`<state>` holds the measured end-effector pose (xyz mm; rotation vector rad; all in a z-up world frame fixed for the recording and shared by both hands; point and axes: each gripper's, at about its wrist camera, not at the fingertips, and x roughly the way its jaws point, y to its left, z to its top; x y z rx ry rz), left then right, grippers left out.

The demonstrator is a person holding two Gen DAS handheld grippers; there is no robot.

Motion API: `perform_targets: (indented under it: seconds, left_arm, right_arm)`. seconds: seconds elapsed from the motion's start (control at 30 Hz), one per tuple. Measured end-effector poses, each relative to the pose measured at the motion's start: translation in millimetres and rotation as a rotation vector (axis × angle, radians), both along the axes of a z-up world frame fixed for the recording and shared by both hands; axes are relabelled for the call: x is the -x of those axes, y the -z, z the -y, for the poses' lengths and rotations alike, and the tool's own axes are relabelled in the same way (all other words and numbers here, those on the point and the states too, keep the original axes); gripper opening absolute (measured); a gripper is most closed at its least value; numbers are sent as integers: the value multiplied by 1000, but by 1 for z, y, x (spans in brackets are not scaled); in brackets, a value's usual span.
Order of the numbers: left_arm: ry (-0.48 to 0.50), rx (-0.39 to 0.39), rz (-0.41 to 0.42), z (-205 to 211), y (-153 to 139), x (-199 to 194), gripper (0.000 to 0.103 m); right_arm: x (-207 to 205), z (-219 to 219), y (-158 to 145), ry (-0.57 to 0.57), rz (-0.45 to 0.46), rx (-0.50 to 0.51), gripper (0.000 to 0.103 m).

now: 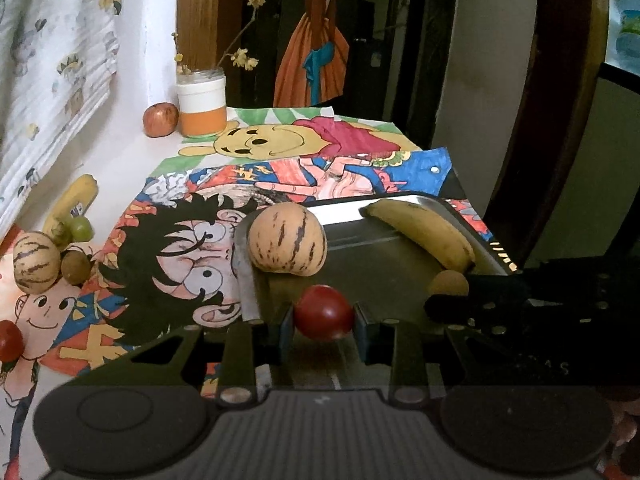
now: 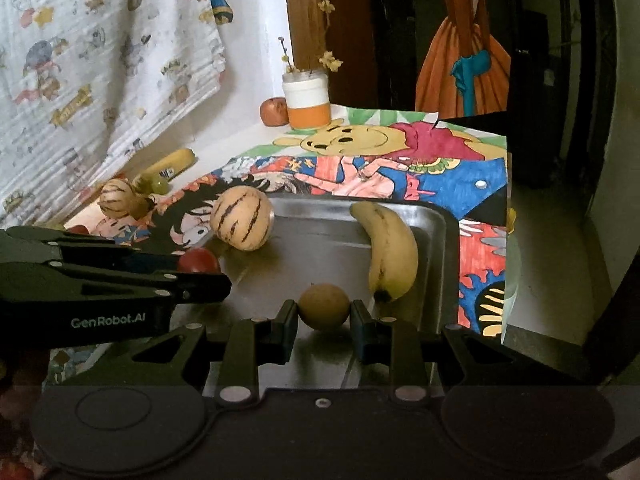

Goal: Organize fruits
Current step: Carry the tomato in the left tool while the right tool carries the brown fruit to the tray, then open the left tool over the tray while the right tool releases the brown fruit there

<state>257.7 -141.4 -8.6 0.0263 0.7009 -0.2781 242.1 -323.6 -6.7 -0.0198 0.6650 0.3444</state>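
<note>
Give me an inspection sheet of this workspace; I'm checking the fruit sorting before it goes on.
Surface: white table covered by colourful cartoon drawings.
Job's things: steel tray holds a striped tan melon and a yellow banana; a second melon, a second banana, green grapes and a red apple lie outside it.
Clutter: white-and-orange jar with twigs.
Grippers: left claw shut on a red tomato; right claw shut on a round brown fruit; both over the tray.
Cables: nothing seen.
Surroundings: patterned cloth, dark doorway.
</note>
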Motion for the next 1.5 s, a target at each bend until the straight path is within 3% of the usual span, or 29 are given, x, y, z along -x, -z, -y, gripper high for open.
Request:
perform_targets:
  seconds: [0.47,0.87,1.0,1.17,1.5]
  left_arm:
    - [-2,4,-27,-2,5,-3,35]
    - [-47,54,-24,-9,-3,10,39]
    - [-64,73,5,-13,-9,21,53]
    - [-88,82,29,-18,-19,37,61]
    - [-144,117,104,-38,-42,75,96]
  right_arm:
    - [-1,-1,3,2,-8,4,31]
    - [11,4,-3,45,25,-6,35]
    - [25,11,-8,77,45,-16,41]
    - [44,15,-23,105,90,-28,51]
    - [85,13,-41,123,124,-68,77]
